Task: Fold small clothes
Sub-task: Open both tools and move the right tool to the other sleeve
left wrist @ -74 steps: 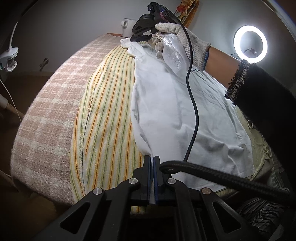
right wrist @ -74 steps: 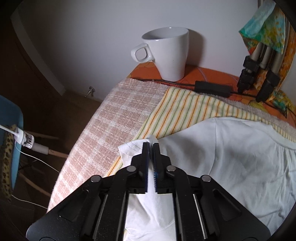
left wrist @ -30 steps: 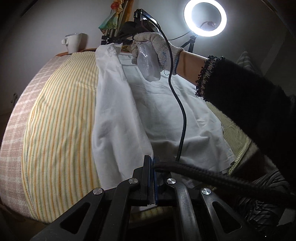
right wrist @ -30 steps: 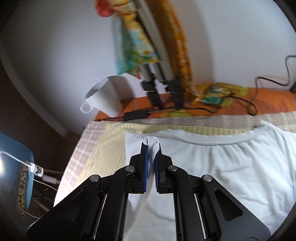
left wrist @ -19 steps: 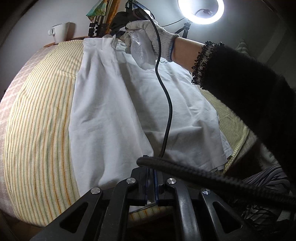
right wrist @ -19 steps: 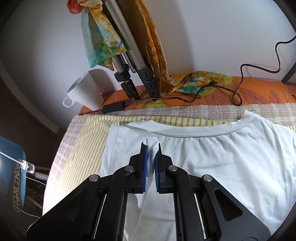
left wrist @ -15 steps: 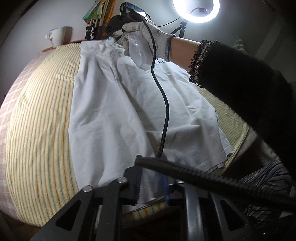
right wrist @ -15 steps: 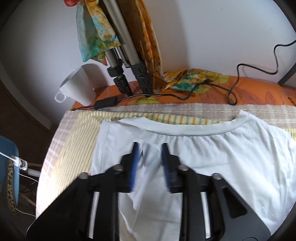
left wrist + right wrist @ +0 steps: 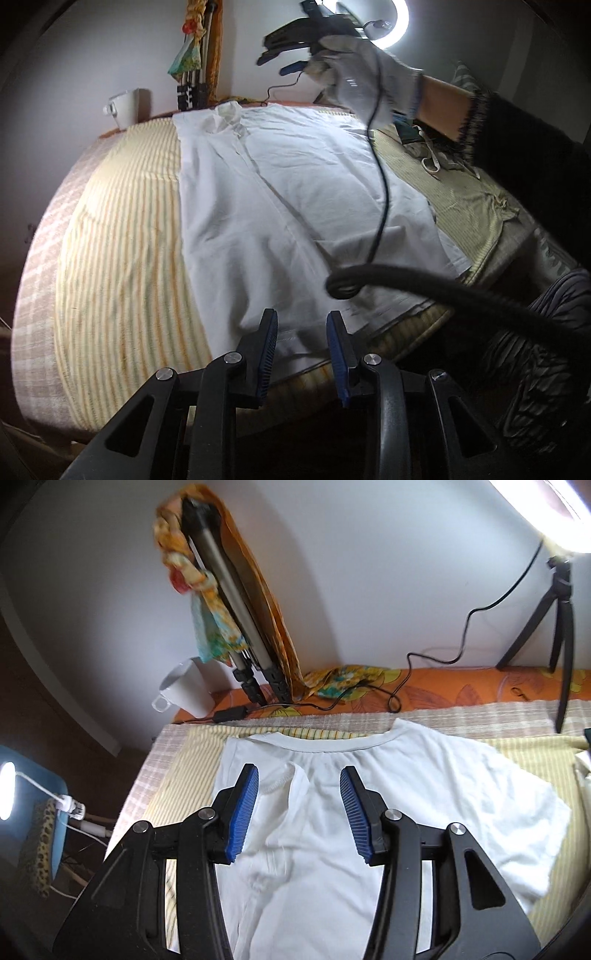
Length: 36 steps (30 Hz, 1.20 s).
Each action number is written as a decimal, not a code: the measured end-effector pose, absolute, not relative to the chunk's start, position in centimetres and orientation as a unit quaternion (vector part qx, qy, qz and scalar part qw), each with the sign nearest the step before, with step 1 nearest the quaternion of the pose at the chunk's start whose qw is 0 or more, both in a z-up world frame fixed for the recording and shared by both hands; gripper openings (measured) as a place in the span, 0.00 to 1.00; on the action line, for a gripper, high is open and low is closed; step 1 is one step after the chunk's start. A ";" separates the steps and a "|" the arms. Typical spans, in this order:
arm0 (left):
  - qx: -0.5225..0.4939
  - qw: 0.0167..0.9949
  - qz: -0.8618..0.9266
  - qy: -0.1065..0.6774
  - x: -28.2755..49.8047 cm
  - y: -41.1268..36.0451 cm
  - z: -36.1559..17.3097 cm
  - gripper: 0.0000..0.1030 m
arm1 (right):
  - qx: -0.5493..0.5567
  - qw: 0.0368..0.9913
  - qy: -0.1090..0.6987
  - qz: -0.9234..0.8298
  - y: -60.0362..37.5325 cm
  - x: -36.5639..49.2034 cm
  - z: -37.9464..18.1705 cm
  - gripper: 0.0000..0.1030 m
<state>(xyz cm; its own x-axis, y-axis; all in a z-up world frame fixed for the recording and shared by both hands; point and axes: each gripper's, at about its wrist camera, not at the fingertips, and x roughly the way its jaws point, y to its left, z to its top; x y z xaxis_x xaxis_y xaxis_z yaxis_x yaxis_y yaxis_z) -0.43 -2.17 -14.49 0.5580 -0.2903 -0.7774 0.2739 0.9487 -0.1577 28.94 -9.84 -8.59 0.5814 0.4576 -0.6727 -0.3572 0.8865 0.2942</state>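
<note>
Holding both grippers spread above the white T-shirt (image 9: pixel 424 794), with nothing between the blue pads of either one. My left gripper (image 9: pixel 302 345) hovers over the hem end of the shirt, jaws apart, the bottom edge of the cloth showing in the gap between the pads. My right gripper (image 9: pixel 299 808) hangs over the collar end, jaws wide apart; in the gap I see a sleeve cuff lying turned in on the body of the shirt. In the left wrist view my right hand (image 9: pixel 365 85), in a white knit glove, sits raised above the far end of the shirt, gripper fingers pointing left, clear of the cloth. The shirt lies flat on the yellow striped towel (image 9: pixel 125 236), its left side folded inward so a long crease runs down the garment; the right sleeve is spread open to the side. The neckline (image 9: pixel 332 745) faces the wall. Under the striped towel lies a checked pink cloth (image 9: pixel 40 258), and past it an orange patterned cover (image 9: pixel 461 690). A white mug (image 9: pixel 186 690) stands at the far left corner, beside folded tripod legs (image 9: pixel 229 602) draped with a flowery scarf. A ring light (image 9: pixel 397 22) glows on a small tripod (image 9: pixel 561 605) at the far right. A black cable (image 9: pixel 382 192) hangs from my right gripper across the shirt.
</note>
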 end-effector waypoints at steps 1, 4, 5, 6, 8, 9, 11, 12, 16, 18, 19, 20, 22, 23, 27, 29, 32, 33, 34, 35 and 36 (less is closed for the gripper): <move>-0.003 0.886 -0.153 0.437 -0.6 -2.1 -14.5 0.27 | 0.067 0.889 0.390 0.232 -10.7 28.0 -7.9 0.48; 0.014 0.897 -0.135 0.420 -0.9 -2.5 -14.3 0.27 | 0.083 0.891 0.376 0.239 -13.3 25.4 -6.2 0.48; 0.023 0.902 -0.129 0.411 -1.0 -2.7 -14.2 0.27 | 0.088 0.892 0.373 0.240 -14.3 24.5 -5.8 0.48; 0.033 0.907 -0.123 0.400 -1.1 -3.0 -14.0 0.27 | 0.090 0.892 0.371 0.240 -15.2 23.7 -5.5 0.48; 0.061 0.919 -0.112 0.374 -1.4 -3.7 -13.5 0.27 | 0.095 0.894 0.366 0.241 -17.1 21.9 -4.9 0.48; 0.073 0.923 -0.107 0.362 -1.5 -4.1 -13.3 0.27 | 0.098 0.895 0.363 0.241 -18.1 21.1 -4.6 0.48; 0.080 0.929 -0.106 0.345 -1.6 -4.8 -12.9 0.27 | 0.108 0.897 0.355 0.239 -20.2 19.6 -4.0 0.48; 0.075 0.932 -0.110 0.338 -1.6 -5.2 -12.7 0.27 | 0.113 0.898 0.352 0.238 -21.3 19.0 -3.9 0.48; 0.056 0.931 -0.147 0.329 -1.4 -7.2 -12.0 0.29 | 0.122 0.902 0.348 0.224 -25.3 17.5 -3.8 0.50; 0.059 0.928 -0.169 0.327 -1.5 -8.9 -11.7 0.29 | 0.131 0.902 0.348 0.217 -27.2 17.0 -4.0 0.51; 0.064 0.925 -0.185 0.325 -1.6 -9.9 -11.6 0.29 | 0.135 0.903 0.348 0.215 -27.9 16.9 -4.1 0.51; 0.070 0.923 -0.196 0.324 -1.8 -11.0 -11.5 0.29 | 0.138 0.903 0.348 0.213 -28.7 16.7 -4.1 0.51; 0.079 0.918 -0.218 0.323 -2.0 -13.0 -11.6 0.29 | 0.141 0.904 0.347 0.207 -30.4 16.3 -4.2 0.51; 0.078 0.915 -0.226 0.324 -2.1 -14.0 -11.7 0.29 | 0.141 0.905 0.345 0.205 -31.1 16.2 -4.2 0.51; 0.054 0.900 -0.260 0.346 -1.1 -17.3 -12.6 0.29 | 0.151 0.906 0.344 0.198 -33.6 16.4 -4.5 0.51; 0.049 0.893 -0.273 0.355 -0.5 -19.2 -13.0 0.29 | 0.159 0.904 0.346 0.195 -34.7 16.8 -4.9 0.51; 0.057 0.884 -0.289 0.363 -0.1 -22.0 -13.7 0.29 | 0.168 0.899 0.353 0.195 -35.5 17.6 -5.7 0.51; 0.062 0.881 -0.293 0.367 0.2 -22.8 -14.0 0.29 | 0.167 0.899 0.356 0.195 -35.6 17.8 -5.9 0.51; 0.066 0.878 -0.293 0.372 0.5 -23.5 -14.3 0.29 | 0.166 0.898 0.359 0.196 -35.5 18.1 -6.2 0.51; 0.070 0.875 -0.292 0.380 1.0 -24.1 -14.6 0.29 | 0.164 0.896 0.362 0.198 -35.4 18.4 -6.5 0.51; 0.073 0.873 -0.291 0.386 1.3 -24.6 -15.0 0.29 | 0.162 0.894 0.365 0.202 -35.2 18.7 -6.9 0.51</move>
